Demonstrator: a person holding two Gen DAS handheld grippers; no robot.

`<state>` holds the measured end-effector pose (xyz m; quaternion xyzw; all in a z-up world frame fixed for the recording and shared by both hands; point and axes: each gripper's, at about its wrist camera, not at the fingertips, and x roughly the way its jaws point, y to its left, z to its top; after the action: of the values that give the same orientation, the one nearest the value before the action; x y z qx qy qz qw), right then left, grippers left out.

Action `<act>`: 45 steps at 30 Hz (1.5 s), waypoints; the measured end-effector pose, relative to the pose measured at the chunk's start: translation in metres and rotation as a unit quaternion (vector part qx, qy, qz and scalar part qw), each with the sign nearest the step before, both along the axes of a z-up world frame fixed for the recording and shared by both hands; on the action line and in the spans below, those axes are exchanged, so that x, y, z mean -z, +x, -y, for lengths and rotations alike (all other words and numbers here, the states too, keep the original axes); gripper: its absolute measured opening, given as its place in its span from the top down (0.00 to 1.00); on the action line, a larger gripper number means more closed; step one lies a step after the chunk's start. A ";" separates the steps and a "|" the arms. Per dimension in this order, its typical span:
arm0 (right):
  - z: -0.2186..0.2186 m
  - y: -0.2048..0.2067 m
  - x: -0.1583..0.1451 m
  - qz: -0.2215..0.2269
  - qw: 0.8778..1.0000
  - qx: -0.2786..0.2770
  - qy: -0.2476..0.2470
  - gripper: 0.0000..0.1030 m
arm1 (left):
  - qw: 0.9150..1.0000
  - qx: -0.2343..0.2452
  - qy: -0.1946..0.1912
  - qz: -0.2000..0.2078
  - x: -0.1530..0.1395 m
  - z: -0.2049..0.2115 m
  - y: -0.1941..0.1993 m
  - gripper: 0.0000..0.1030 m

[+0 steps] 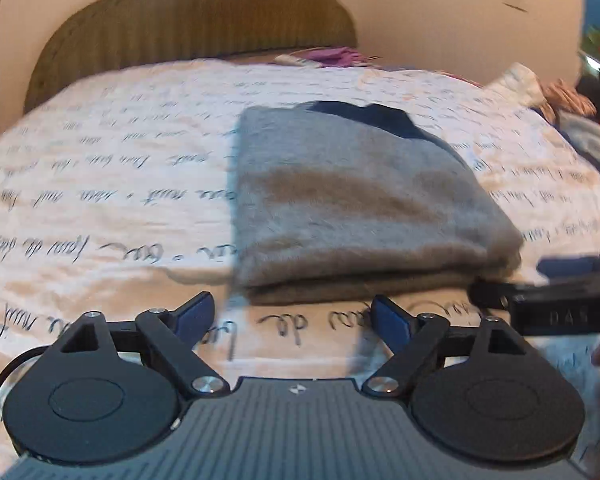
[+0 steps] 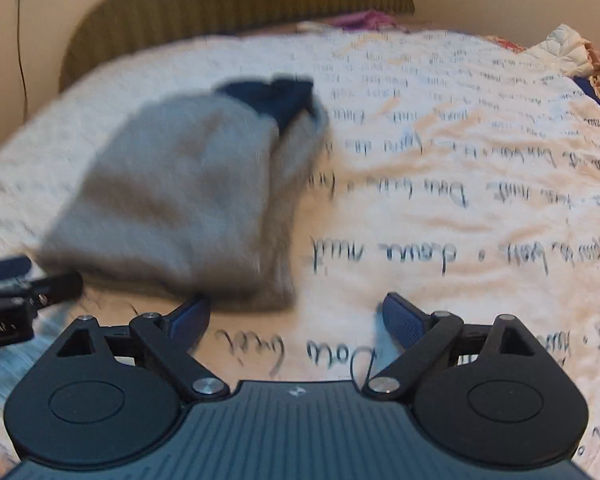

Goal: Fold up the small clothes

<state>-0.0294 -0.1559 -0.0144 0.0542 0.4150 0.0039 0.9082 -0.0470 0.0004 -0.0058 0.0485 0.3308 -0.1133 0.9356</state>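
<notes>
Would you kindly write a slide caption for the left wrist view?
Open left gripper before a folded fuzzy grey garment with navy trim on a script-printed white bedspread.

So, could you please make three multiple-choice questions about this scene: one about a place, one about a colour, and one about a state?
1. Where does the folded grey garment lie?
A. on the bedspread printed with handwriting
B. on a wooden floor
C. in a basket

2. What colour is the part showing at the garment's far end?
A. red
B. dark blue
C. yellow

3. How are the left tongs and the right tongs?
A. both shut on the garment
B. one open, one shut
C. both open, holding nothing

Answers: 1 A, since the script-printed bedspread surrounds it on all sides. 2 B, since a dark blue patch sits at the far edge. 3 C, since each pair's blue pads stand wide apart with only bedspread between them.
</notes>
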 end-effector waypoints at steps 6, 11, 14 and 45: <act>-0.013 -0.012 0.008 0.028 0.999 0.020 -0.020 0.00 | 1.000 0.005 0.014 -0.002 0.011 0.002 0.001 0.00; -0.006 -0.012 0.011 0.041 0.999 0.023 0.002 0.00 | 1.000 -0.001 0.009 -0.001 0.012 0.002 0.000 0.00; -0.005 -0.015 0.011 0.049 0.998 0.026 0.008 0.00 | 1.000 -0.002 0.009 0.000 0.013 0.003 -0.001 0.00; -0.008 -0.019 0.013 0.054 0.998 0.028 0.004 0.00 | 1.000 -0.007 0.006 0.000 0.014 0.003 -0.001 0.00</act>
<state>-0.0480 -0.1481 -0.0275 0.0693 0.3634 -0.0168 0.9289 -0.0477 -0.0024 -0.0200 0.0516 0.3321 -0.1053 0.9359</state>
